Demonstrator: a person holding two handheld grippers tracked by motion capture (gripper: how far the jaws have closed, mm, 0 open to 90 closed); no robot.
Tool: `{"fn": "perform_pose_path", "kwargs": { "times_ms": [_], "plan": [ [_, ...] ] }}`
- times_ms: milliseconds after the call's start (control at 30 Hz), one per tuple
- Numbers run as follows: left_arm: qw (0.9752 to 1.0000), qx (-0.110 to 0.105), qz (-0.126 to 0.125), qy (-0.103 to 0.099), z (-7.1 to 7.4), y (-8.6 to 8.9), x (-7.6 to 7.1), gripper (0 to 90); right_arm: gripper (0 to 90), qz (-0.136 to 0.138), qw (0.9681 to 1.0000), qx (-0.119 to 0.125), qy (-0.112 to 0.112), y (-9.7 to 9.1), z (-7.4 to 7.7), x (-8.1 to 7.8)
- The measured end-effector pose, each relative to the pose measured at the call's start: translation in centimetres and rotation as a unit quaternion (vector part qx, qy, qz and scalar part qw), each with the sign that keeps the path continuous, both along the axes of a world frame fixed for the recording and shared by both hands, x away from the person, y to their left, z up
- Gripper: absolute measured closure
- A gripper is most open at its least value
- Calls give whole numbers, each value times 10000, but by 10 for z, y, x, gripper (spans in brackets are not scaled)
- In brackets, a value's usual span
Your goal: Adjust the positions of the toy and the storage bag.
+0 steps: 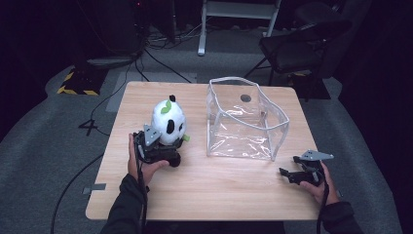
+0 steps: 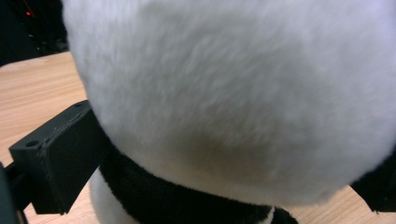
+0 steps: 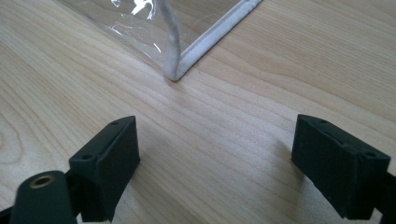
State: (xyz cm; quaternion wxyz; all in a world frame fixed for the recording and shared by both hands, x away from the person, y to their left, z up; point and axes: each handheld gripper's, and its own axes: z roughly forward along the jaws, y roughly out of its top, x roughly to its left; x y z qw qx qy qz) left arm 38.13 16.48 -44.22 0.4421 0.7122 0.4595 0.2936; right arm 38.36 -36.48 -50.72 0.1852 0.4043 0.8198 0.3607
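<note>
A: Dark room, grey carpet, cables trailing off at 11 o'clock; pale wooden table (image 1: 229, 190) in the middle.

B: And on it?

A: Plush panda (image 1: 168, 122) toward 9 o'clock of the tabletop, upright. Clear plastic bag (image 1: 243, 119) just past centre toward 1 o'clock, mouth open upward, standing close beside the panda but apart from it.

B: Left gripper (image 1: 168, 156)?

A: Tucked against the panda's near side at 6 o'clock. In the left gripper view, white fur (image 2: 233, 93) bulging between the jaws, one pad pressed into the black band at the left, the other just peeking in at the right edge. Closed on the toy, judging by the squeezed fur.

B: Right gripper (image 1: 287, 173)?

A: Resting near the table's 4 o'clock corner, jaws spread wide, nothing between them; bag corner (image 3: 175, 74) ahead at 12 o'clock.

B: Risks?

A: Probably a low, soft grip: bulky head above the pads, so likely to tip or slide out on lifting. Also a floppy bag wall, unheld; could fold or skid if nudged by the toy. Worth steadying the rim with the free gripper first.
</note>
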Motion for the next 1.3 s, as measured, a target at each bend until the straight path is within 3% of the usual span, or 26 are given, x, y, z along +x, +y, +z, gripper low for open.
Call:
{"fn": "perform_pose_path", "kwargs": {
  "times_ms": [100,267,300,333,367,667,733,933,1033,1100,1300],
  "plan": [
    [10000,67,12,-39,-2,-1,1,0,150,5,10000,1,2,0,0,0],
    [10000,-24,71,-44,-6,1,9,6,149,1,10000,0,-1,0,0,0],
    [9999,37,84,-79,-6,2,9,26,149,1,10000,0,-1,0,0,0],
    [9997,146,95,-161,-5,4,9,123,150,1,10000,-1,-2,0,0,0],
    [9997,146,95,-161,-5,4,9,160,150,1,10000,-1,-2,0,0,0],
    [9996,222,-16,-167,1,17,1,394,150,2,10000,2,1,0,0,0],
    [9997,200,-152,-82,3,26,-8,402,158,30,10000,21,-1,-1,0,0],
    [9996,213,-200,-8,5,44,-27,399,170,-84,9997,227,36,-5,3,3],
    [9995,220,-214,30,5,53,-38,398,185,99,9997,229,-66,-1,9,5],
    [9996,182,-191,33,5,59,-44,396,213,261,9987,346,-280,8,20,6],
    [9997,134,-200,17,2,67,-56,395,295,432,9971,547,-293,21,24,17]
  ]
}}
